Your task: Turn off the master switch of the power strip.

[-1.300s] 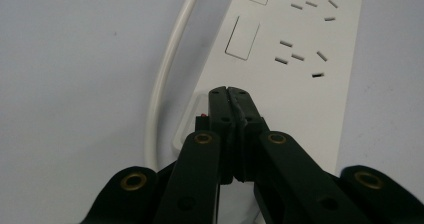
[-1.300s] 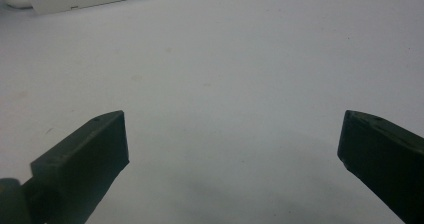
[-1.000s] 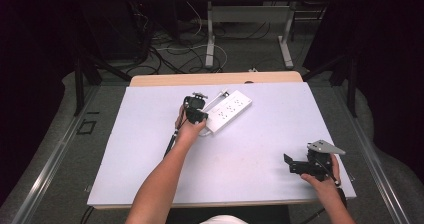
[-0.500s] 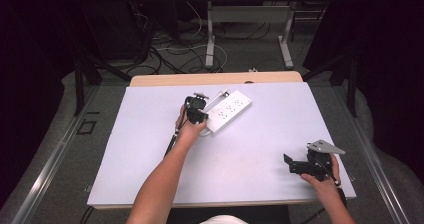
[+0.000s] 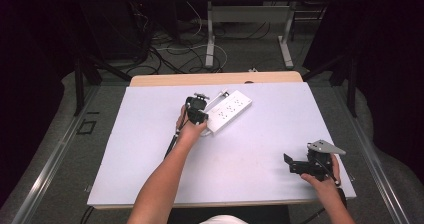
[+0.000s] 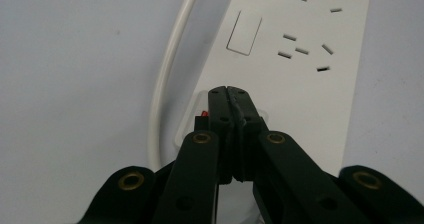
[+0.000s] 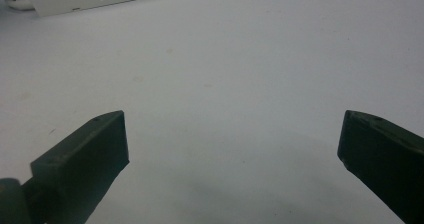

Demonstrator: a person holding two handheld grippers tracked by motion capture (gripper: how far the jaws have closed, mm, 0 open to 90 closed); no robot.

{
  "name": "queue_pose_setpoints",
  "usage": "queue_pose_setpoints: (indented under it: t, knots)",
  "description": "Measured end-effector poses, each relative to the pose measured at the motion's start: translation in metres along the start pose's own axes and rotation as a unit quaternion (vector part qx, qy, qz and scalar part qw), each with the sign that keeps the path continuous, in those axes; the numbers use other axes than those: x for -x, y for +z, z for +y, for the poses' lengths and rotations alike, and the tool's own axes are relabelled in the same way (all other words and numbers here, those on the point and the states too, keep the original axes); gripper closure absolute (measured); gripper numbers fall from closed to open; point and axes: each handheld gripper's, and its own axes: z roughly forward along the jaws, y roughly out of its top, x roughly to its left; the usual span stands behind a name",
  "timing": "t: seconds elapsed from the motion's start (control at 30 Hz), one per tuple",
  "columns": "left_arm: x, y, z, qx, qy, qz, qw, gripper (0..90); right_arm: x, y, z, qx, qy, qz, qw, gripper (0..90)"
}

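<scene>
At the near right of the pale table top, the right gripper rests low with its jaws spread wide and nothing between them; the person's arms are cut off by the near edge. Farther off, left of centre, the left gripper has its jaws pressed together, tips down on the near end of the white power strip, hiding most of a small red switch there. Beyond the table, cables trail over a dim floor, hard to make out.
</scene>
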Motion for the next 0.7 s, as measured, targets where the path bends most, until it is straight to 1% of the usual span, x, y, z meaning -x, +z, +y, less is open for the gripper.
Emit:
queue_pose_setpoints:
  t: [0.03,0.1,0.17,0.33,0.47,0.57,0.63,0.7]
  knots:
    - [-0.0001,-0.0002,-0.0001,-0.001,-0.001,0.0,1.0,90.0,-0.0003,-0.0001,-0.0001,0.0,0.005,0.0,1.0,0.0]
    - [-0.0005,-0.0002,-0.0002,0.001,-0.003,0.0,1.0,90.0,0.0016,0.0009,-0.0005,0.007,-0.003,-0.003,1.0,0.0]
    - [-0.0009,-0.0003,0.0,0.002,-0.003,0.0,1.0,90.0,0.0017,0.0008,-0.0006,0.003,-0.001,0.001,1.0,0.0]
    - [-0.001,-0.0003,0.0001,0.004,-0.004,0.002,1.0,90.0,0.0014,0.0014,-0.0009,0.006,-0.003,-0.001,1.0,0.0]
    - [-0.0014,-0.0008,0.0003,0.003,-0.005,0.003,1.0,89.3,0.0018,0.0012,-0.0009,0.003,-0.002,0.003,1.0,0.0]
    - [-0.0016,-0.0006,0.0002,0.007,-0.009,0.002,0.9999,88.7,0.0017,0.0015,-0.001,0.005,-0.001,0.0,1.0,0.0]
    - [-0.0017,-0.0008,0.0003,0.005,-0.012,0.001,0.9999,87.8,0.002,0.0015,-0.0009,0.004,-0.004,0.004,1.0,0.0]
    - [-0.0016,-0.0009,0.0004,0.005,-0.014,0.0,0.9999,87.6,0.0013,0.0018,-0.0011,0.005,-0.002,0.001,1.0,0.0]
